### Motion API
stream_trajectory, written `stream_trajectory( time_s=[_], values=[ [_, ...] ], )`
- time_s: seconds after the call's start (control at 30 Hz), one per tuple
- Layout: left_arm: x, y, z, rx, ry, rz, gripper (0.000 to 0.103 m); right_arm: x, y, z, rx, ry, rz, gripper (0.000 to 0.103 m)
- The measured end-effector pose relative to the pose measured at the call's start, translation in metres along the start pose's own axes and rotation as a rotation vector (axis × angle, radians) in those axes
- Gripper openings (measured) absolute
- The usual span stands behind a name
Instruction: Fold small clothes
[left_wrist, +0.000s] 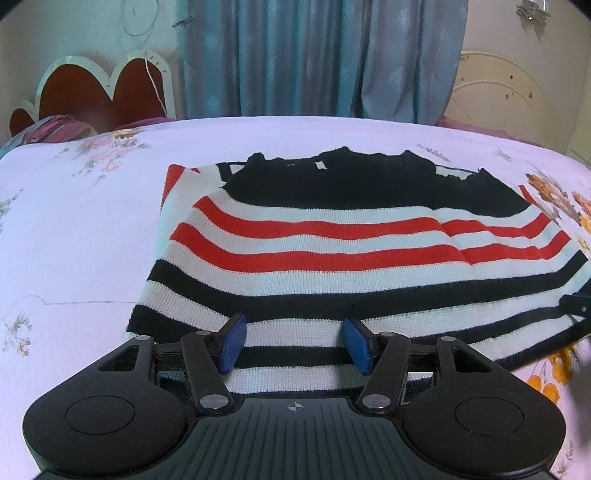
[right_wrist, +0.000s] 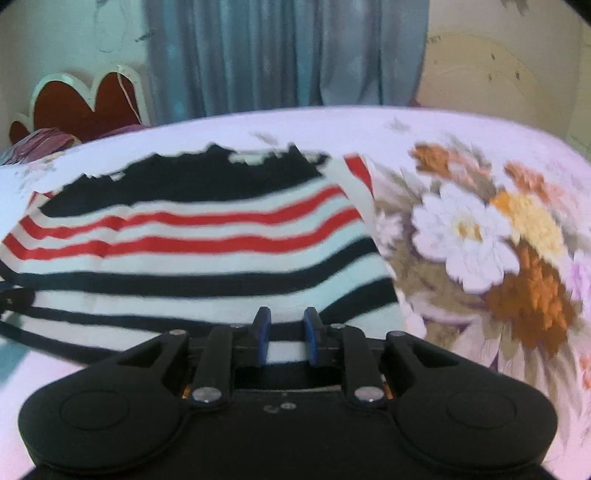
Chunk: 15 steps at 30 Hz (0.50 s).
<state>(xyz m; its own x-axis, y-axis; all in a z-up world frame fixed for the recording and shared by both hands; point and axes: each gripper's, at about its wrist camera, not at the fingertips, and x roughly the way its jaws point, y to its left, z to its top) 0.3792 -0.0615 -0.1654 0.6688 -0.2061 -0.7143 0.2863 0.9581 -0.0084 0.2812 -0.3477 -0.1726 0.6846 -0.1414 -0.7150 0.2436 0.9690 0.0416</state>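
**Two grippers at the sweater's near hem**

One striped sweater (left_wrist: 332, 240) lies spread on the floral bedsheet (left_wrist: 74, 221), black collar band toward 12 o'clock, red stripes mid-body, black-and-white stripes toward 6 o'clock. I find my left gripper (left_wrist: 295, 341) low over the hem at 6 o'clock, its blue pads (left_wrist: 234, 341) spread wide with knit between them, nothing pinched. My right gripper (right_wrist: 286, 339) sits at the hem's right end (that view is motion-blurred); its pads (right_wrist: 263, 338) stand partly closed, a narrow gap showing fabric between. Whether they grip the cloth, I cannot tell. A large flower print (right_wrist: 480, 240) lies at 3 o'clock. Curtain (left_wrist: 314, 55) and red headboard (left_wrist: 99, 92) stand behind.
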Motion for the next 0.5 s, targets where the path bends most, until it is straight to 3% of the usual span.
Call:
stream_trajectory(
  time_s=[0.17, 0.23, 0.3, 0.4, 0.5],
  values=[
    [-0.001, -0.001, 0.003, -0.009, 0.010, 0.003, 0.064, -0.005, 0.006, 0.004, -0.025, 0.006, -0.006, 0.024],
    [-0.002, -0.002, 0.003, -0.018, 0.015, -0.010, 0.081, -0.011, 0.008, 0.007, -0.014, -0.003, 0.030, 0.030],
    [-0.003, -0.005, 0.003, -0.014, 0.018, -0.004, 0.086, -0.015, 0.014, 0.010, -0.023, -0.011, 0.061, 0.031],
    [-0.005, -0.010, 0.003, -0.005, 0.022, 0.009, 0.088, -0.016, 0.023, 0.015, -0.029, -0.017, 0.109, 0.031],
    [-0.011, -0.005, 0.004, -0.060, 0.023, 0.002, 0.088, -0.017, 0.035, 0.019, -0.044, -0.020, 0.161, 0.033]
  ],
)
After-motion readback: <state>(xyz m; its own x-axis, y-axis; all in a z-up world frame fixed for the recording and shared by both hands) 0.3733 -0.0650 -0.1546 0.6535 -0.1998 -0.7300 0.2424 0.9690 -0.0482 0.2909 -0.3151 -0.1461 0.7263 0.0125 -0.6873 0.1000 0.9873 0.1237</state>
